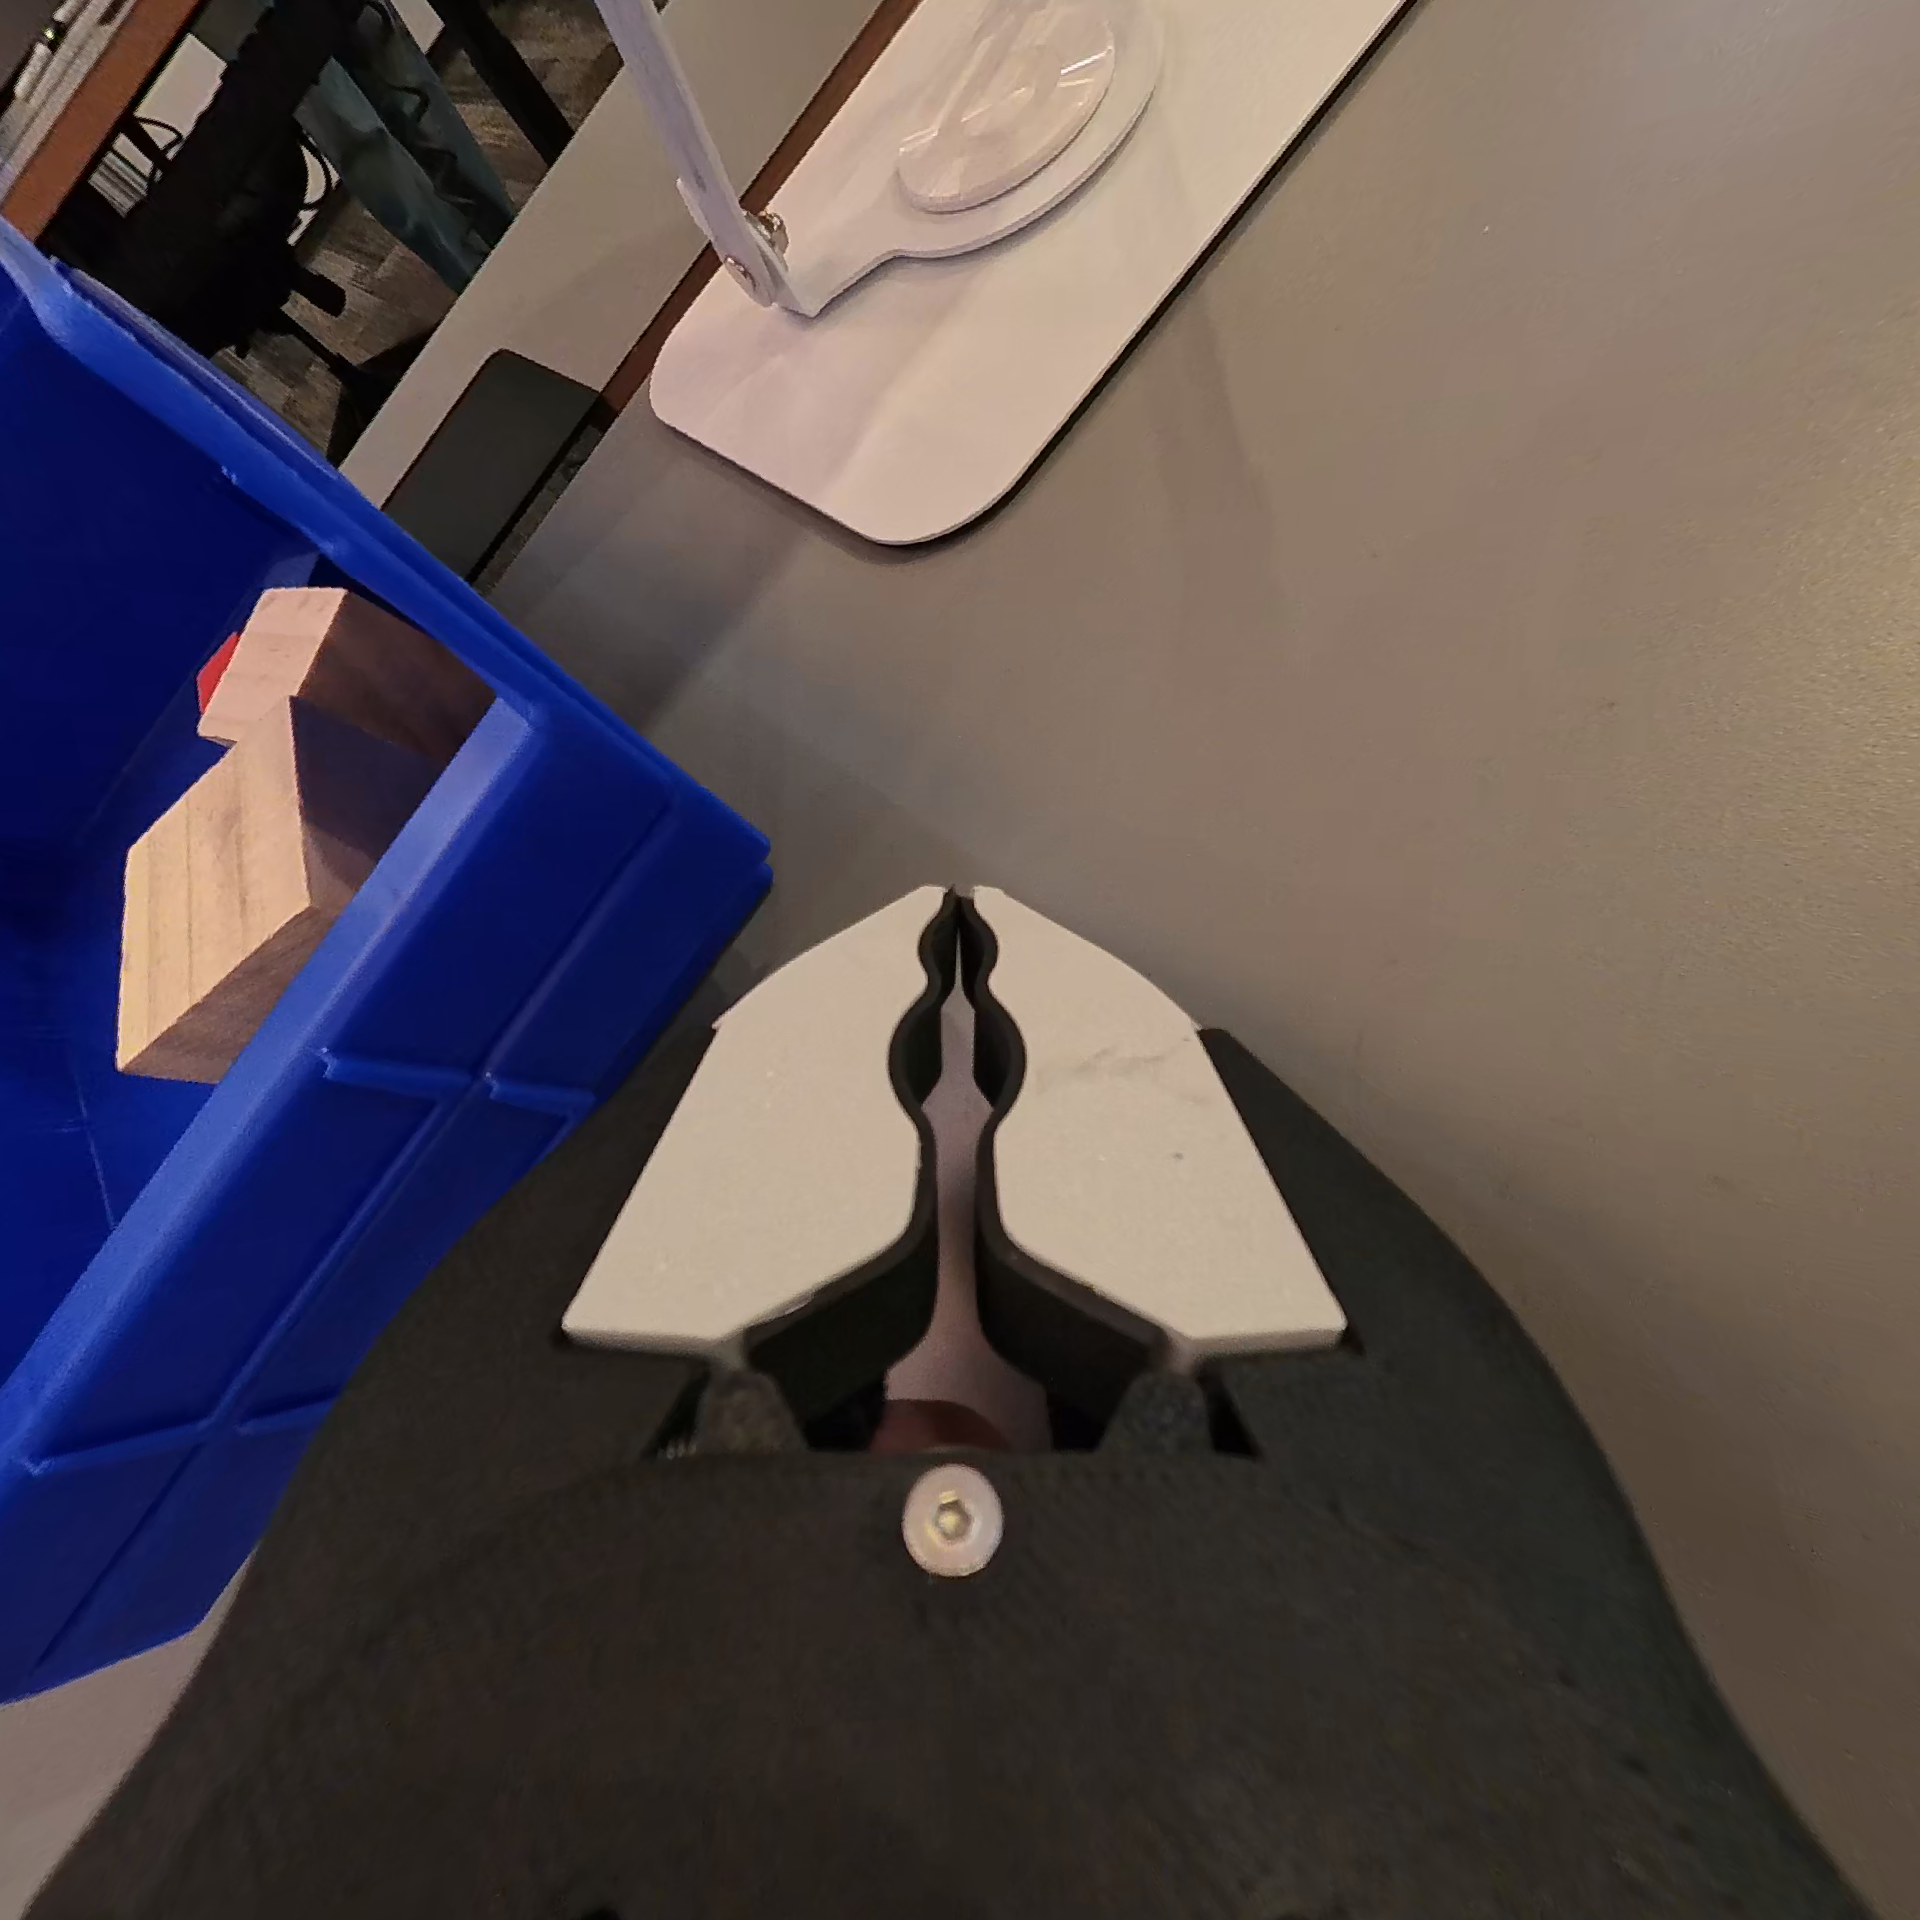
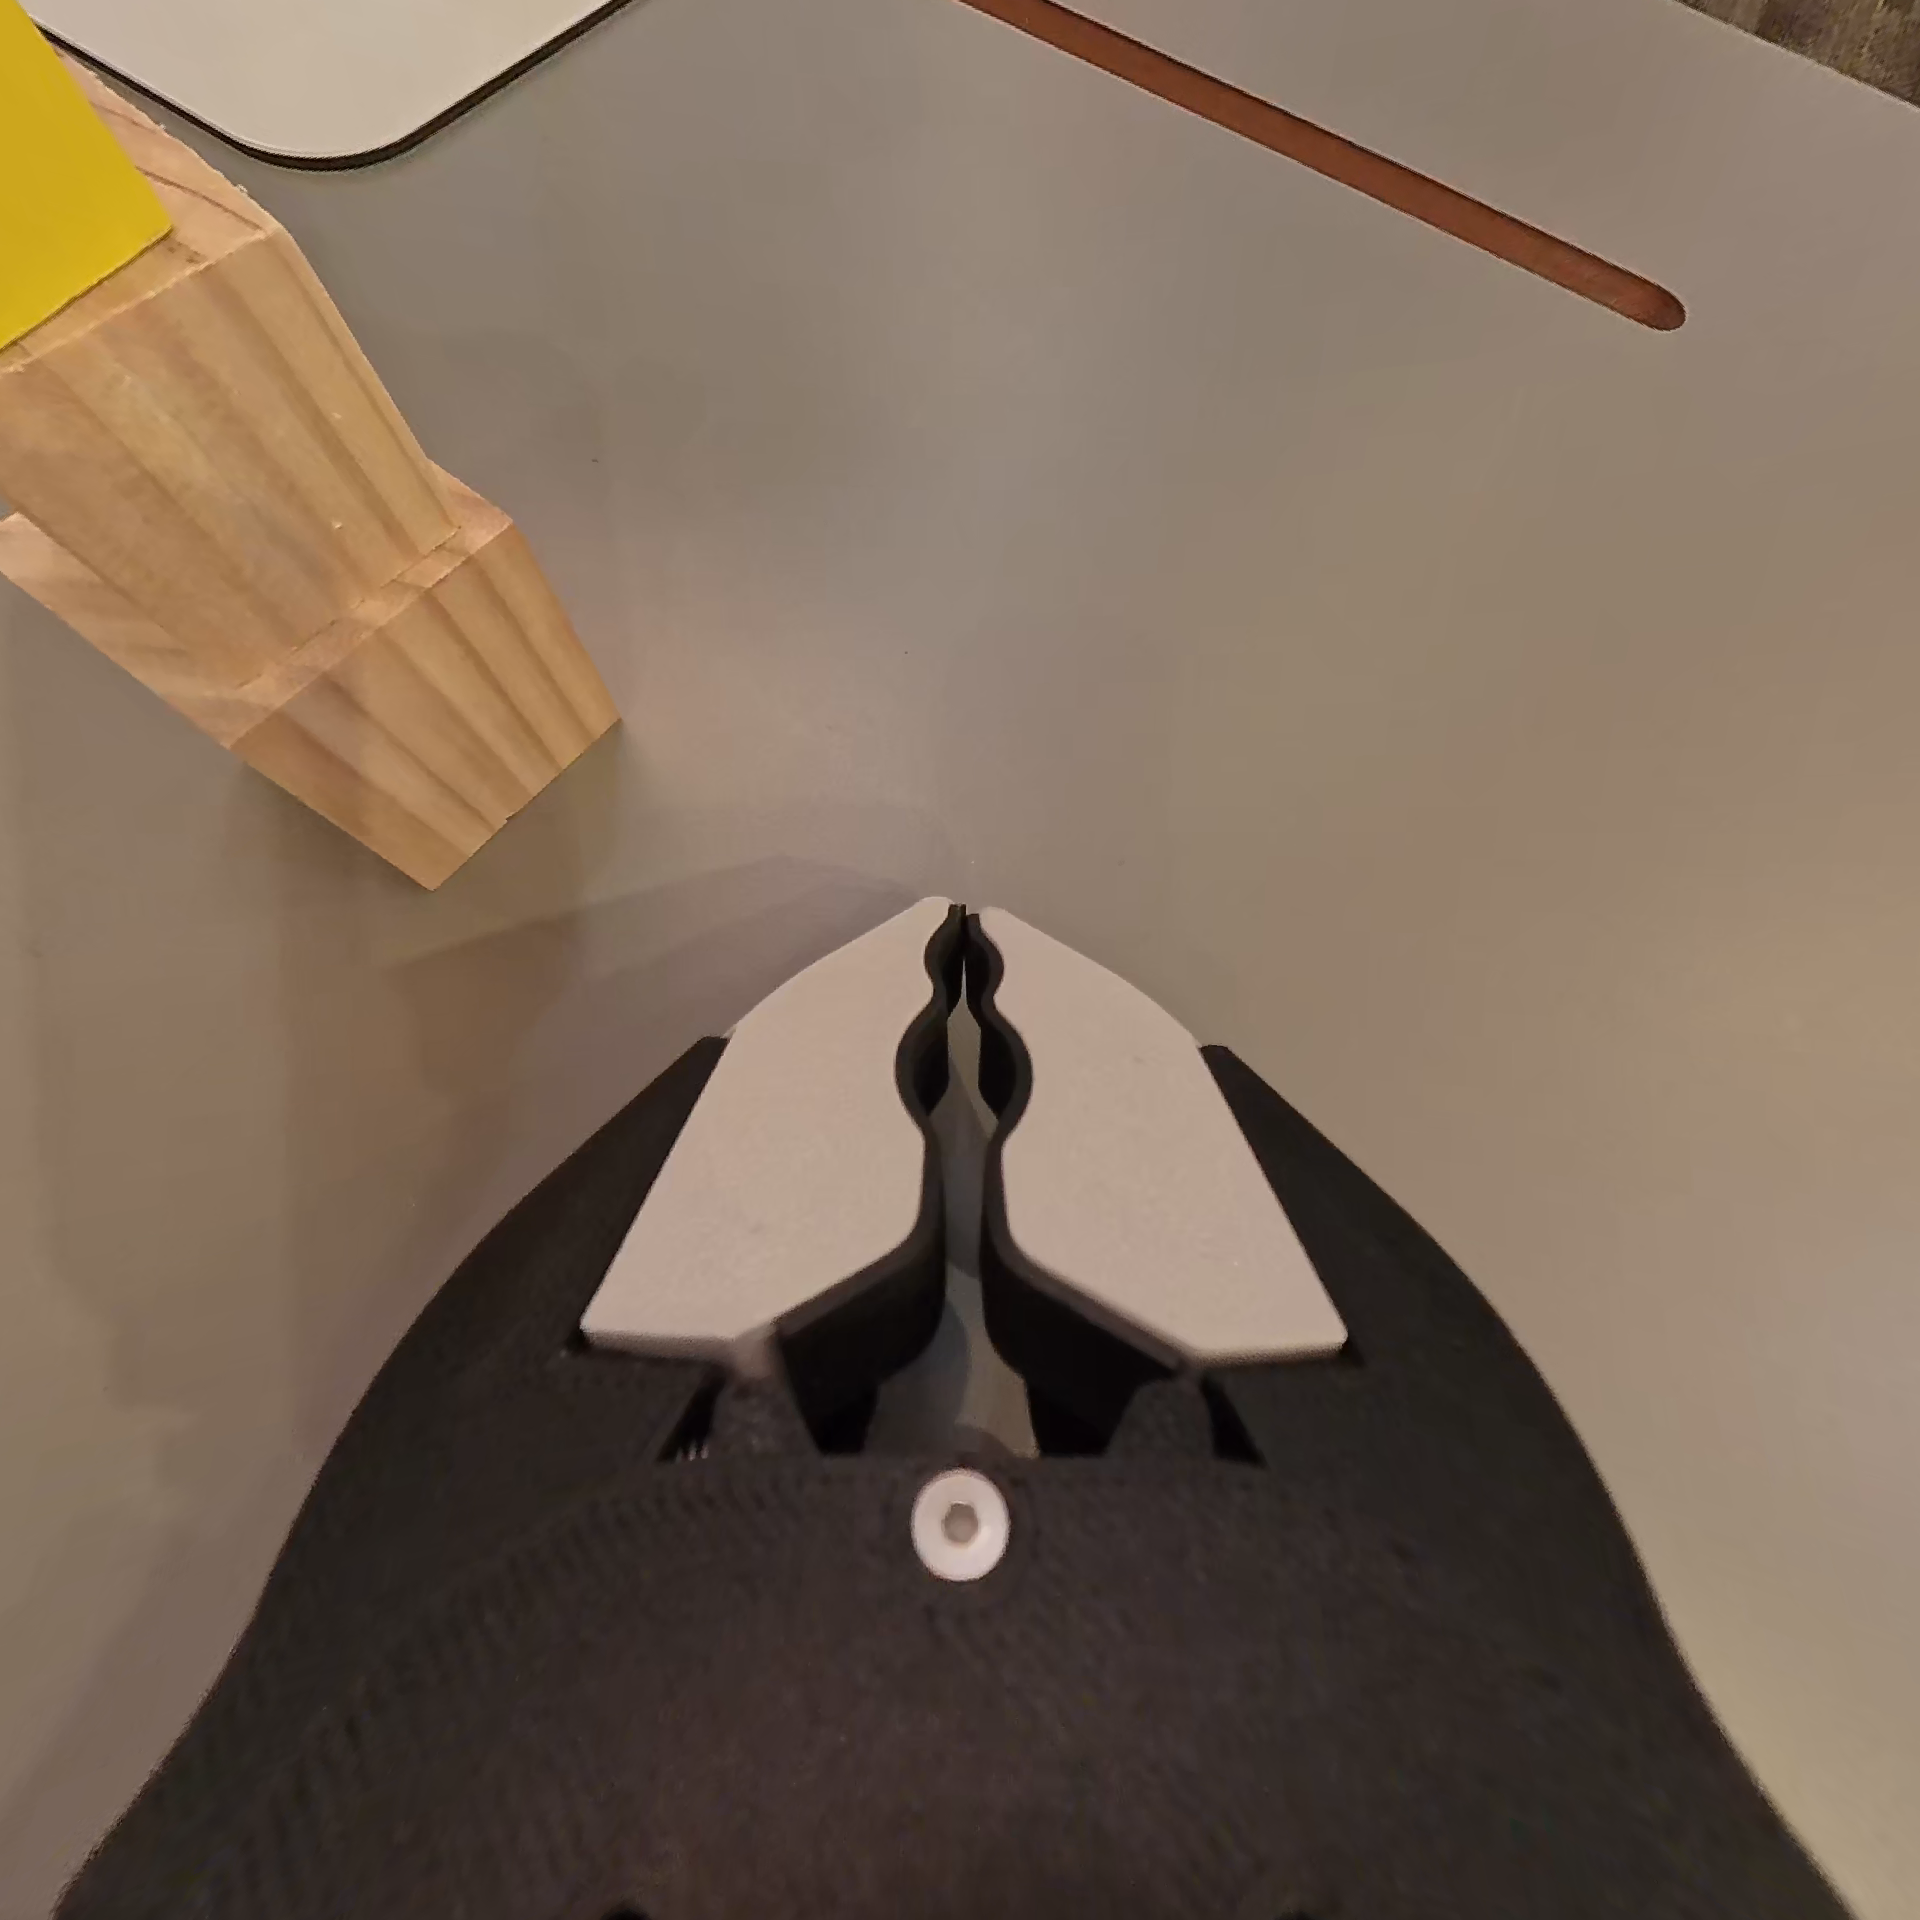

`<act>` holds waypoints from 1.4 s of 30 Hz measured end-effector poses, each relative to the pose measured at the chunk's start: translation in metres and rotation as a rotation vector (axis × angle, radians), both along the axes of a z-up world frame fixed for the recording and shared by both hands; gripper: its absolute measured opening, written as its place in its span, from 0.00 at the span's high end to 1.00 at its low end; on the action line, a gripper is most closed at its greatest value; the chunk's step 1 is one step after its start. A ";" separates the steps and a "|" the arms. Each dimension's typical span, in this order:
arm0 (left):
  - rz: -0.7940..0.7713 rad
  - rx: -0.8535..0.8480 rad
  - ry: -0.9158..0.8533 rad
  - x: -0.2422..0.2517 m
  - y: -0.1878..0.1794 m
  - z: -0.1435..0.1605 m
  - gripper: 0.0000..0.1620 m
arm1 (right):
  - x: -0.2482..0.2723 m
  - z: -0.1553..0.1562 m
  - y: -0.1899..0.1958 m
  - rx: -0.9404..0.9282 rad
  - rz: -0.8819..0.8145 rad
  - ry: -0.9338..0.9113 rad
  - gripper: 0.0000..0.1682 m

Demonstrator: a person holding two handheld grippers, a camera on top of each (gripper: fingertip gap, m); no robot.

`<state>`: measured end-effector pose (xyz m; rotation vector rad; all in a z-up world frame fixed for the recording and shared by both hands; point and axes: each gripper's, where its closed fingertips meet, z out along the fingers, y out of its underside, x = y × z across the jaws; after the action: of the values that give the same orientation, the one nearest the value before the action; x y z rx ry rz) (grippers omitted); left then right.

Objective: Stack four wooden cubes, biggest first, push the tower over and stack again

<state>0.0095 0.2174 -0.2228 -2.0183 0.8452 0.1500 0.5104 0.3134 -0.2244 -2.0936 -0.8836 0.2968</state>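
In the right wrist view a tower of wooden cubes stands at the upper left: a bottom cube [image 2: 436, 707], a second cube [image 2: 208, 447] on it, and a yellow-faced piece [image 2: 62, 208] above, cut off by the frame edge. My right gripper [image 2: 961, 914] is shut and empty, to the right of and below the tower, apart from it. In the left wrist view my left gripper [image 1: 956, 894] is shut and empty over the grey table, just right of a blue bin [image 1: 520, 987]. The bin holds a wooden block [image 1: 229, 914], a paler block [image 1: 275, 655] and a red piece [image 1: 220, 670].
A white lamp base [image 1: 935, 364] with its arm stands on the grey table [image 1: 1455, 831] beyond the left gripper; its corner shows in the right wrist view [image 2: 312, 62]. A brown slot [image 2: 1455, 208] runs across the table's far right. Chairs show past the table edge. My hands' fingertips stand some 50 cm from each other. The bottom cube [image 2: 436, 707] lies some 9 cm from my right tips, 45 cm from my left tips.
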 end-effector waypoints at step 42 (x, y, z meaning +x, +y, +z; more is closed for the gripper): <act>0.019 0.022 -0.001 -0.005 0.000 0.007 1.00 | 0.006 0.006 0.002 0.025 -0.047 0.009 1.00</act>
<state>0.0047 0.2177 -0.2162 -2.0061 0.8202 0.1679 0.5165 0.3156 -0.2187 -2.0851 -0.8274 0.2693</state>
